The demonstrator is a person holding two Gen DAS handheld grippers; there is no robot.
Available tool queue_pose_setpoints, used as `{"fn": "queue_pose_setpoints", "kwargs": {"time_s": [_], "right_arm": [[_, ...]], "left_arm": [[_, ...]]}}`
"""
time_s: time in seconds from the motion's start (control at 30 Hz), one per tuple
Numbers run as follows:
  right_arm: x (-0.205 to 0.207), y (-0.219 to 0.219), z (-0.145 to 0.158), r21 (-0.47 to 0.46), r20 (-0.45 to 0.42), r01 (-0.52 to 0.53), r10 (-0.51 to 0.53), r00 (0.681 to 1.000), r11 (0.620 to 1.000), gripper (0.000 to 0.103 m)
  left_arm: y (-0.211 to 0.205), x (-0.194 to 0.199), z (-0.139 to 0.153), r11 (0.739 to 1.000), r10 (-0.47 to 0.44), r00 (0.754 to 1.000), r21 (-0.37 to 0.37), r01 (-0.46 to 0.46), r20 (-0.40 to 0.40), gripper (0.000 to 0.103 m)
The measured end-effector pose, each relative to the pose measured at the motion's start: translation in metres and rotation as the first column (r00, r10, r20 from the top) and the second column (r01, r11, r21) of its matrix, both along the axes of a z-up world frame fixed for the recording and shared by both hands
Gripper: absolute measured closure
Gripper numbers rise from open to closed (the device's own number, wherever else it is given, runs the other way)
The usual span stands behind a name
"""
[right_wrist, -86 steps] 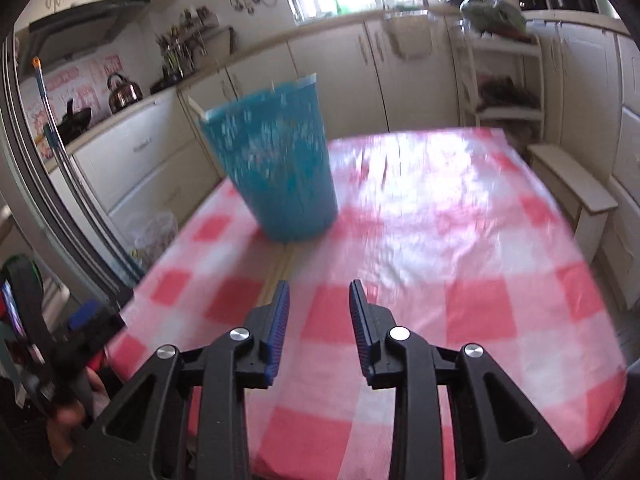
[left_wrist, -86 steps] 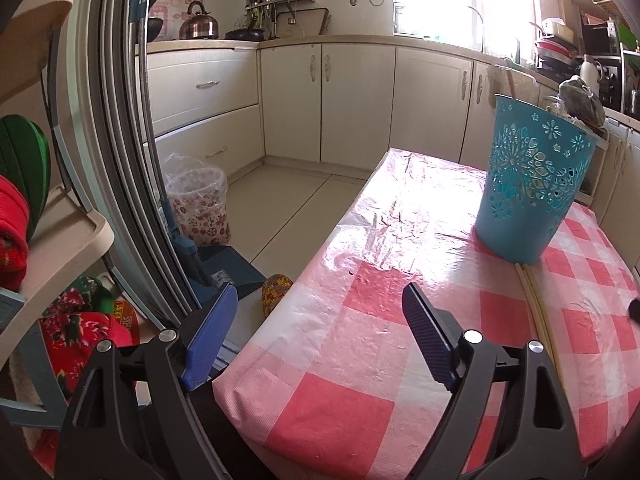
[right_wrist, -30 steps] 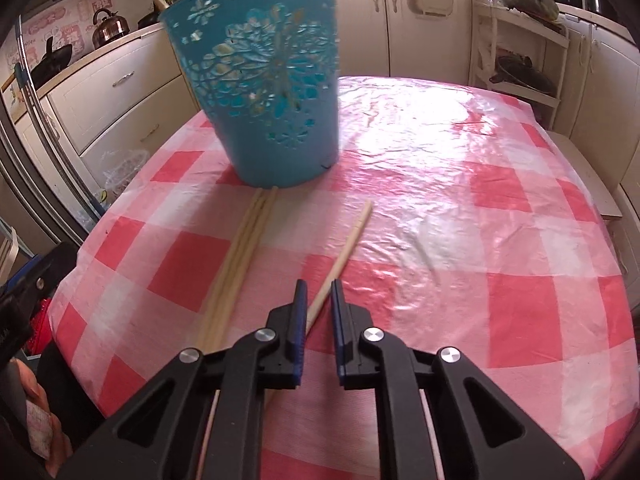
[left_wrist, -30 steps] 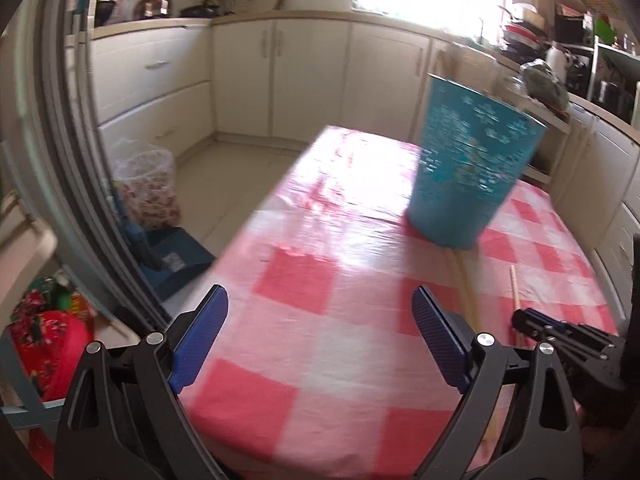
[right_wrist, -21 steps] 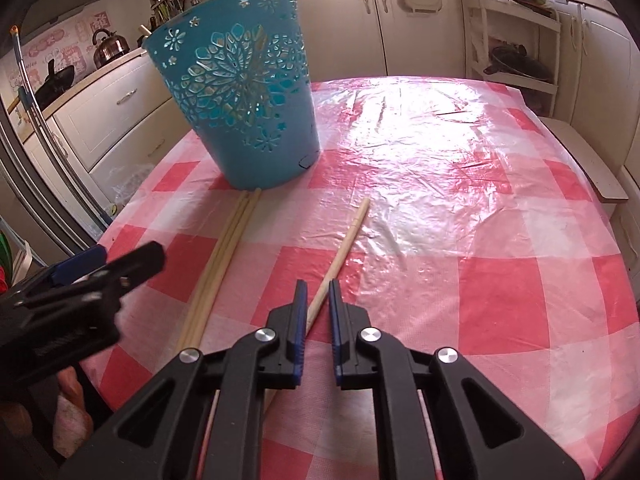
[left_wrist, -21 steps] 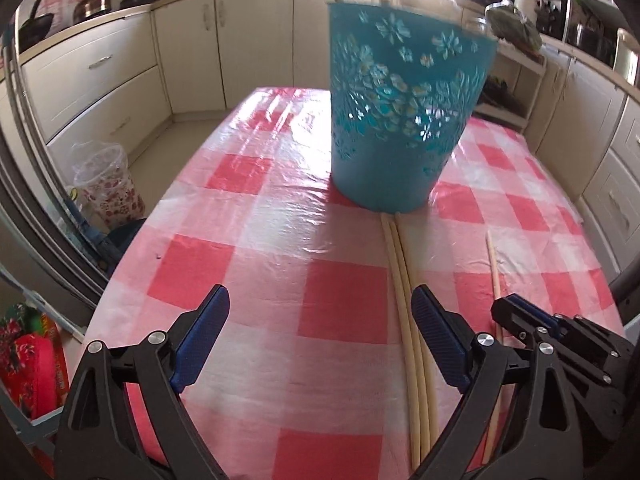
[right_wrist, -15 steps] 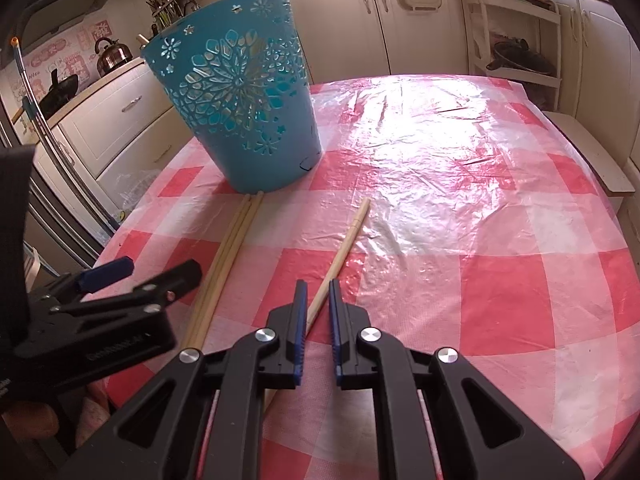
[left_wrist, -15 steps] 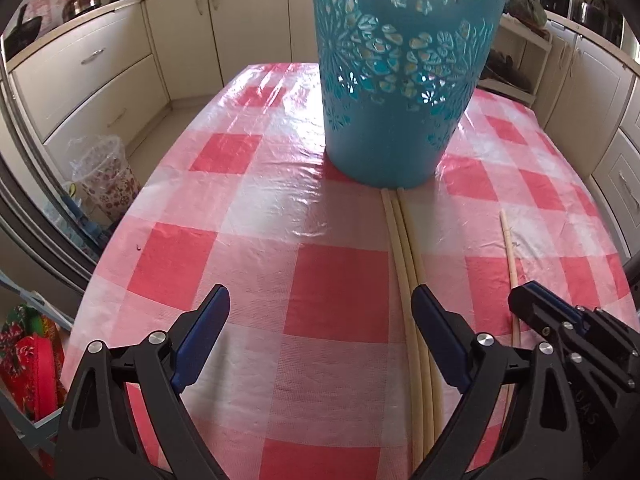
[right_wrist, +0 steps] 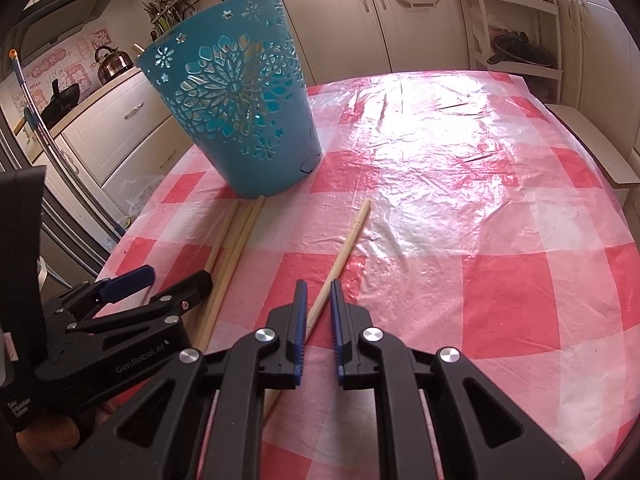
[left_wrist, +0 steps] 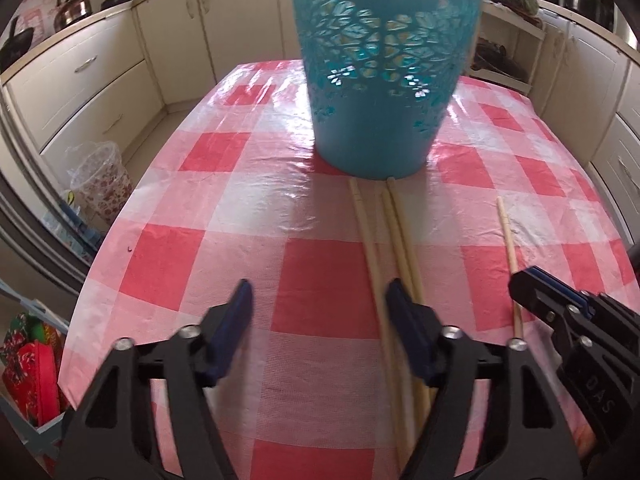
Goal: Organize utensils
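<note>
A blue cut-out basket [left_wrist: 380, 68] [right_wrist: 236, 112] stands on the red-checked table. Three long wooden chopsticks [left_wrist: 394, 248] [right_wrist: 228, 248] lie together in front of it. A single chopstick [left_wrist: 508, 248] [right_wrist: 346, 240] lies apart to their right. My left gripper [left_wrist: 320, 312] is open, low over the table, its right finger at the bundle; it also shows in the right wrist view [right_wrist: 160, 280]. My right gripper [right_wrist: 318, 304] has its jaws close on either side of the single chopstick, a small gap left; whether it grips is unclear. It shows in the left wrist view [left_wrist: 536, 300].
The table's left edge [left_wrist: 92, 272] drops to the floor, where a floral bin [left_wrist: 100, 176] stands. Cream kitchen cabinets [left_wrist: 240, 28] ring the room. A wooden bench [right_wrist: 600, 148] sits past the table's right edge. A kettle [right_wrist: 112, 60] is on the counter.
My left gripper has swung right and forward toward the basket and its jaws have narrowed over the chopstick bundle. My right gripper stays at the single chopstick with jaws nearly closed.
</note>
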State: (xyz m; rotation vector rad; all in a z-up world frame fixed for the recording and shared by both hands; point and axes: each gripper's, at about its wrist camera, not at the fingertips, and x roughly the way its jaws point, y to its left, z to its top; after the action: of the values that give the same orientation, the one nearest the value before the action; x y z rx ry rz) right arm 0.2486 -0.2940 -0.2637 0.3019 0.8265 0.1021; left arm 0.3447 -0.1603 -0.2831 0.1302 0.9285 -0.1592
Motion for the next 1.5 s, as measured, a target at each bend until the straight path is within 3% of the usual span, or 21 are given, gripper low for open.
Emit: {"fn": "queue_pose_setpoints", "kwargs": {"time_s": [0.1, 0.2, 0.27, 0.33, 0.47, 0.6, 0.73, 0.77, 0.87, 0.93, 1.0, 1.07, 1.17, 1.23, 1.33, 1.37, 1.5], "right_arm": [[-0.001, 0.002, 0.001, -0.019, 0.001, -0.004, 0.004, 1.000, 1.000, 0.091], [-0.001, 0.008, 0.002, -0.032, -0.005, -0.048, 0.048, 0.999, 0.998, 0.091], [-0.001, 0.012, 0.002, -0.042, -0.013, -0.090, 0.089, 0.996, 0.995, 0.091], [-0.002, 0.014, 0.004, -0.041, -0.025, -0.106, 0.105, 0.994, 0.993, 0.091], [0.003, 0.005, 0.003, -0.013, -0.035, -0.040, 0.039, 0.999, 0.999, 0.090], [0.018, 0.005, 0.003, -0.030, -0.039, -0.016, 0.015, 0.999, 0.999, 0.081], [0.030, 0.005, 0.003, -0.028, -0.055, -0.038, 0.037, 0.998, 0.999, 0.085], [0.032, 0.007, 0.003, -0.059, -0.064, -0.053, 0.049, 0.997, 0.997, 0.094], [0.032, 0.002, 0.003, -0.058, -0.079, -0.100, 0.095, 0.992, 0.993, 0.095], [0.031, -0.002, 0.004, -0.052, -0.098, -0.134, 0.129, 0.987, 0.990, 0.095], [0.031, -0.006, 0.005, -0.061, -0.108, -0.150, 0.143, 0.984, 0.987, 0.094], [0.030, -0.009, 0.004, -0.059, -0.094, -0.135, 0.129, 0.987, 0.989, 0.088], [0.028, -0.005, 0.004, -0.044, -0.070, -0.133, 0.130, 0.989, 0.990, 0.076], [0.029, 0.000, 0.005, -0.073, -0.065, -0.135, 0.131, 0.989, 0.988, 0.075], [0.030, -0.001, 0.005, -0.078, -0.060, -0.134, 0.130, 0.990, 0.988, 0.075], [0.030, -0.001, 0.005, -0.079, -0.060, -0.129, 0.125, 0.990, 0.988, 0.077], [0.029, 0.002, 0.005, -0.104, -0.058, -0.125, 0.120, 0.991, 0.987, 0.078]], "left_arm": [[-0.002, -0.008, 0.002, 0.998, -0.056, 0.998, 0.002, 0.056, 0.008, 0.076], [0.009, -0.012, 0.003, 0.997, -0.067, 0.998, -0.023, 0.068, 0.009, 0.092], [0.022, -0.013, 0.003, 0.997, -0.055, 0.998, -0.050, 0.054, -0.005, 0.095], [0.031, -0.014, 0.005, 0.997, -0.042, 0.999, -0.065, 0.041, -0.027, 0.096], [0.039, -0.008, 0.006, 0.997, -0.038, 0.998, -0.066, 0.035, -0.045, 0.094], [0.034, 0.010, 0.005, 0.999, -0.015, 0.999, -0.041, 0.014, -0.046, 0.081], [0.026, 0.031, 0.004, 1.000, -0.003, 0.999, -0.017, 0.002, -0.039, 0.074], [0.024, 0.036, 0.004, 1.000, -0.006, 0.999, -0.014, 0.005, -0.033, 0.074], [0.026, 0.043, 0.004, 0.999, -0.007, 0.999, -0.043, 0.005, -0.040, 0.098], [0.036, 0.046, 0.005, 0.994, 0.012, 0.998, -0.108, -0.019, -0.069, 0.098], [0.042, 0.045, 0.005, 0.991, 0.020, 0.997, -0.128, -0.030, -0.080, 0.098], [0.042, 0.045, 0.005, 0.992, 0.020, 0.996, -0.125, -0.031, -0.091, 0.097], [0.034, 0.050, 0.006, 0.995, -0.007, 0.994, -0.096, -0.003, -0.105, 0.088], [0.028, 0.052, 0.006, 0.998, -0.012, 0.995, -0.066, 0.005, -0.100, 0.085], [0.020, 0.054, 0.004, 1.000, -0.018, 0.997, -0.021, 0.017, -0.080, 0.087], [0.019, 0.055, 0.004, 1.000, -0.021, 0.997, -0.025, 0.019, -0.077, 0.096], [0.027, 0.052, 0.006, 0.997, -0.009, 0.995, -0.077, 0.002, -0.095, 0.098]]}}
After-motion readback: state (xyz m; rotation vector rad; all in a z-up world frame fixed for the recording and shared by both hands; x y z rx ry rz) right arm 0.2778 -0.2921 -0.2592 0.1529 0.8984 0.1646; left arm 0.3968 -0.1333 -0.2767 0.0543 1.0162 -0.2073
